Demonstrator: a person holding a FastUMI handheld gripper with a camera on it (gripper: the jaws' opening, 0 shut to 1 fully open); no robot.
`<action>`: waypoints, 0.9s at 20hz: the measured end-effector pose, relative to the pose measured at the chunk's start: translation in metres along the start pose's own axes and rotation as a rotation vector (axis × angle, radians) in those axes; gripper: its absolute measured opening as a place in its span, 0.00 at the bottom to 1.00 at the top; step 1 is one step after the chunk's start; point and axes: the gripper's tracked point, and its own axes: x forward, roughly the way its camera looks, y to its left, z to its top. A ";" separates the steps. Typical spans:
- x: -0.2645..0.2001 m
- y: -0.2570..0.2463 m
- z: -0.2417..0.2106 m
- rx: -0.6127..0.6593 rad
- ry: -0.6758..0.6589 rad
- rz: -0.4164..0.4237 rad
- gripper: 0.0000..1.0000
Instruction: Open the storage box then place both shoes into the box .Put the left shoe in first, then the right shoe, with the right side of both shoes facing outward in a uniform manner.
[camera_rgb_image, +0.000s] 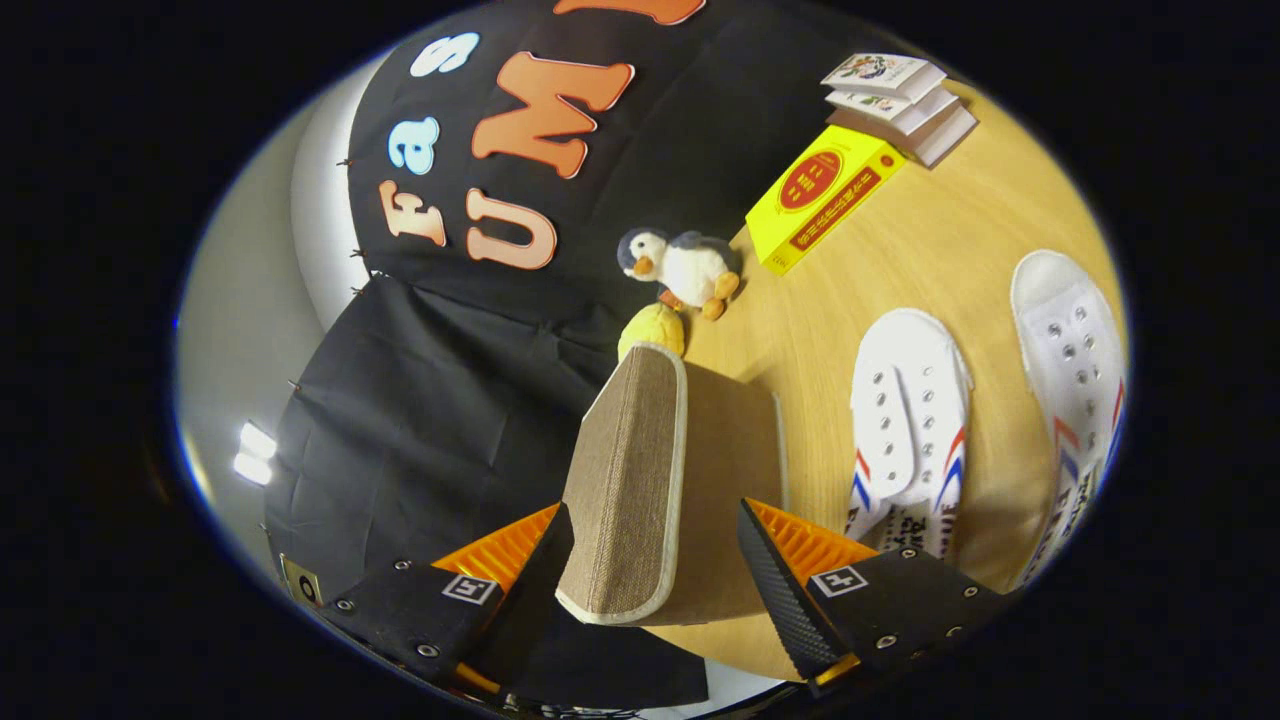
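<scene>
- Woven, tan fabric is showing on the box lid (628, 470), edged in pale trim; the lid is standing up between the fingers of the claw (655, 565), its long axis running straight ahead and away from them.
- Claw: the jaws are spread apart, with a gap showing on each side of the lid, so neither finger appears to be pressing on it; contact at the lid's near edge cannot be told for sure.
- Storage box (735, 470): lying just behind the raised lid, its brown inside face partly showing; nothing is visible inside it, though most of the interior is hidden.
- Shoes: two white lace-up shoes with red and blue stripes are resting on the wooden table (930, 250), off to the right of the right finger. The nearer shoe (910, 420) is lying just beside the box; the farther shoe (1070, 370) is sitting beyond it, both pointing away from the claw.
- Judgement: opening is looking under way; no shoe is loaded yet.
- Beyond the lid: a yellow ball (652, 330), a toy penguin (685, 265), a yellow carton (822, 195), stacked books (900, 95).
</scene>
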 end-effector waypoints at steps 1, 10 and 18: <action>0.007 0.000 -0.005 0.014 0.024 0.010 0.98; 0.039 0.014 -0.036 0.151 0.158 0.130 0.97; 0.019 0.019 -0.014 0.353 0.085 0.266 0.80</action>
